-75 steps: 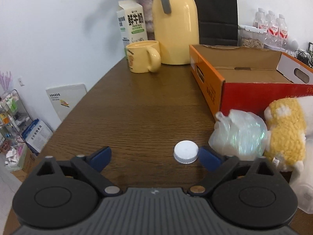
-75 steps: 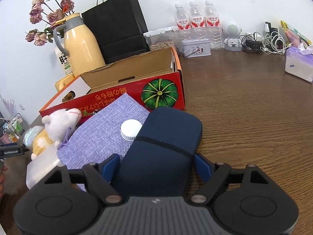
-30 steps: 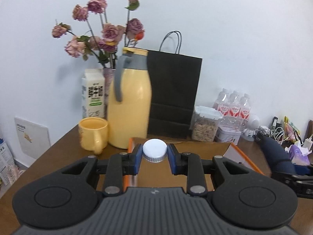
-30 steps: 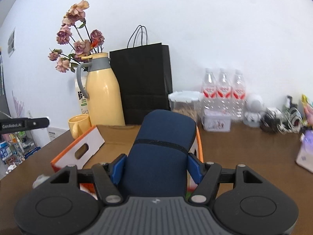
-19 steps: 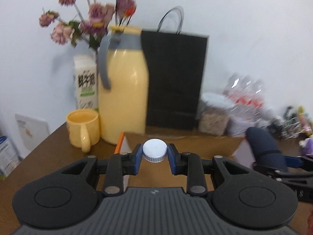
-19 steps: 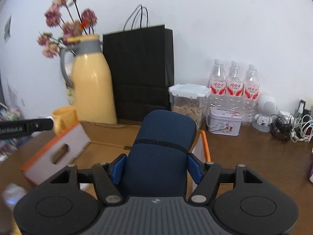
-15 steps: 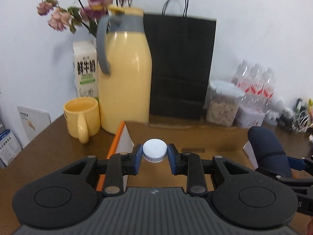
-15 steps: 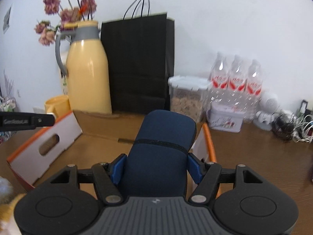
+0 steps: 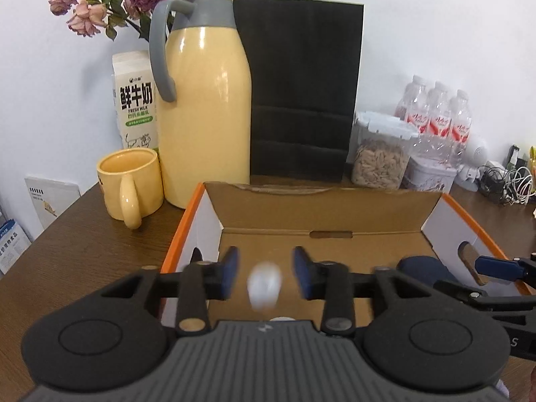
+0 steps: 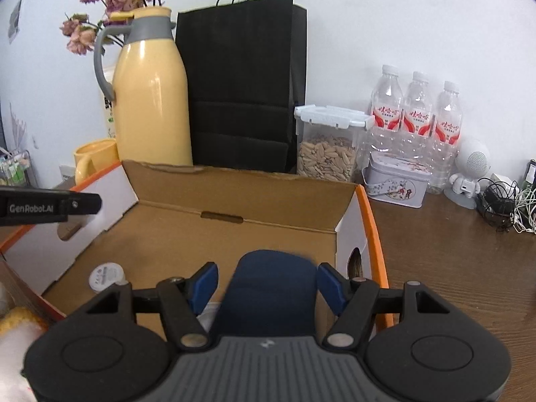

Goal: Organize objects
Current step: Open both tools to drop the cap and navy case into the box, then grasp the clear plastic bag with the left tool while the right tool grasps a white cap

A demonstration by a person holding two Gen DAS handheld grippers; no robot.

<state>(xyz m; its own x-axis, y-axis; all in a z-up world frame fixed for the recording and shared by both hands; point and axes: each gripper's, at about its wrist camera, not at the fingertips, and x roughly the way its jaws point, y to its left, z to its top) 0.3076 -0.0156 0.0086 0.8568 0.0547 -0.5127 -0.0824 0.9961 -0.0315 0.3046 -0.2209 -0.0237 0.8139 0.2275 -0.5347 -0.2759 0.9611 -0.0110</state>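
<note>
**Both grippers over the open box**

The left gripper [image 9: 265, 269] has just been opening its jaws; the white bottle cap [image 9: 264, 284], blurred, is between them and touches neither pad. The right gripper [image 10: 267, 283] has jaws spread, with the dark blue case [image 10: 271, 293] between them, clear of the pads. Both hang inside the cardboard box [image 10: 234, 197] on the bench [image 10: 452, 251].
</note>
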